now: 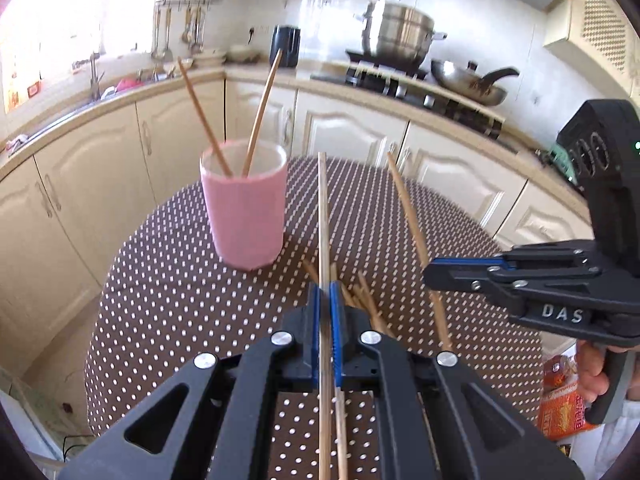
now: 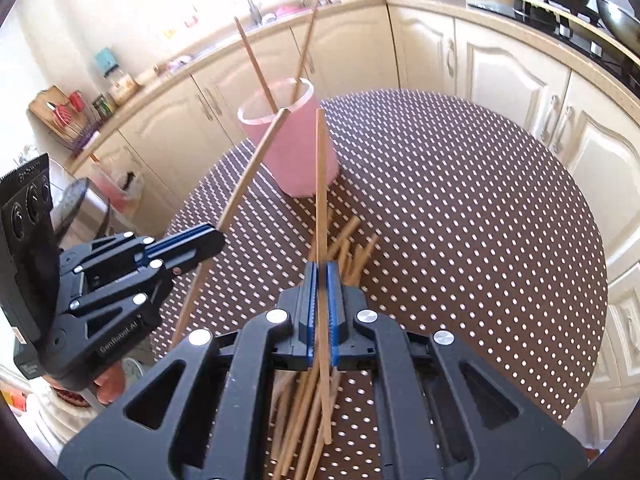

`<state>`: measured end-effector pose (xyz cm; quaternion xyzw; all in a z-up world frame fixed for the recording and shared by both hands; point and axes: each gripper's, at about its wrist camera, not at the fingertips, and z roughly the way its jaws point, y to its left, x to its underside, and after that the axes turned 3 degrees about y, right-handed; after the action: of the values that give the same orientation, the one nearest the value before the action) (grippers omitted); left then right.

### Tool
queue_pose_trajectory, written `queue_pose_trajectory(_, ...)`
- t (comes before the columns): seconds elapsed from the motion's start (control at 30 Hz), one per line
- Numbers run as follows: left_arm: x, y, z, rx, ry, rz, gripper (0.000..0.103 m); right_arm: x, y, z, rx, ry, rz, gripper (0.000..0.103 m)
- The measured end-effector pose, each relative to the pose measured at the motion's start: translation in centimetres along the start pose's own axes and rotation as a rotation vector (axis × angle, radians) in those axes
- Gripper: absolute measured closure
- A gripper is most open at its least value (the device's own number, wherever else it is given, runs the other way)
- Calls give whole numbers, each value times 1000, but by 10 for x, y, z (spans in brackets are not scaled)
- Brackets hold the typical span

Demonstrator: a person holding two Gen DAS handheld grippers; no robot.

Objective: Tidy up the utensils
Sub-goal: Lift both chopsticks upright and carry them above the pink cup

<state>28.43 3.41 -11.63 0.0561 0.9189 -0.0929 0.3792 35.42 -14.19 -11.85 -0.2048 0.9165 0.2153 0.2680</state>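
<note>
A pink cup (image 1: 244,208) (image 2: 294,148) stands on the polka-dot table (image 1: 180,300) (image 2: 460,220) with two wooden chopsticks (image 1: 262,110) (image 2: 254,66) leaning in it. My left gripper (image 1: 325,292) (image 2: 216,240) is shut on one chopstick (image 1: 323,208) (image 2: 252,168) that points up and away, its tip level with the cup's rim. My right gripper (image 2: 321,270) (image 1: 430,274) is shut on another chopstick (image 2: 320,176) (image 1: 408,208), held above the table. A pile of loose chopsticks (image 2: 348,248) (image 1: 362,296) lies on the cloth under both grippers.
Cream kitchen cabinets (image 1: 348,128) curve round behind the table. A steel pot (image 1: 396,34) and a wok (image 1: 468,80) sit on the stove, with a sink (image 1: 96,84) to the left. A hand (image 1: 596,372) holds the right gripper's grip by an orange packet (image 1: 560,400).
</note>
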Motion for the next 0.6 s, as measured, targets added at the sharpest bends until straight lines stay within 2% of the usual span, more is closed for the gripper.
queue_pose_trajectory(0.2, -12, -4, -17, 26, -64, -4, 98, -10, 28, -6, -29, -74, -11, 98)
queue_pose_trajectory(0.37, -26, 2, -23, 34, -120, -10, 98, -16, 34, -17, -58, -141, -19, 98)
queue_pose_trajectory(0.6, -49, 18, -33, 55, -217, -38, 98, -35, 47, -26, -58, -230, -28, 98)
